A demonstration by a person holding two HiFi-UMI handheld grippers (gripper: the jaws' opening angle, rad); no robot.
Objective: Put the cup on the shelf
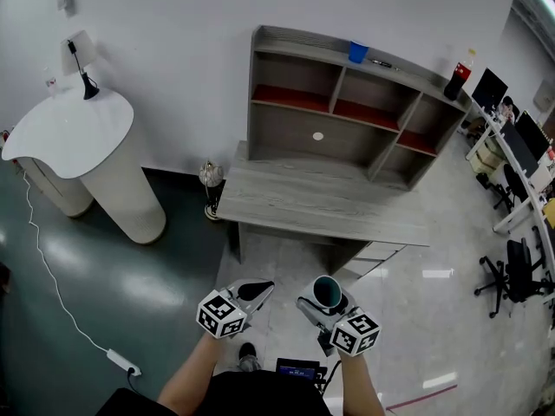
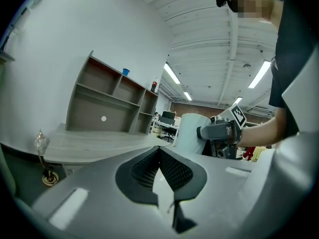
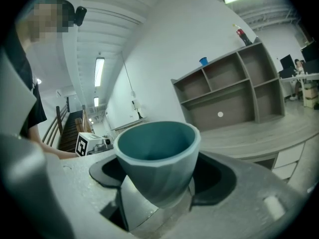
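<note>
A teal cup (image 1: 327, 292) sits upright between the jaws of my right gripper (image 1: 324, 307), which is shut on it low in the head view. The right gripper view shows the cup (image 3: 156, 156) close up, filling the gap of that gripper (image 3: 157, 185). The grey shelf (image 1: 347, 115) with open compartments stands on a wooden desk (image 1: 321, 202) well ahead of both grippers, and the shelf (image 3: 229, 91) also shows far off at the right. My left gripper (image 1: 259, 289) hangs beside the right one; its jaws (image 2: 159, 152) meet with nothing between them.
A blue cup (image 1: 357, 52) and a dark bottle (image 1: 456, 80) stand on top of the shelf. A white rounded counter (image 1: 87, 146) is at the left, a power strip (image 1: 121, 360) and cable on the floor. Office chairs (image 1: 512, 276) stand at the right.
</note>
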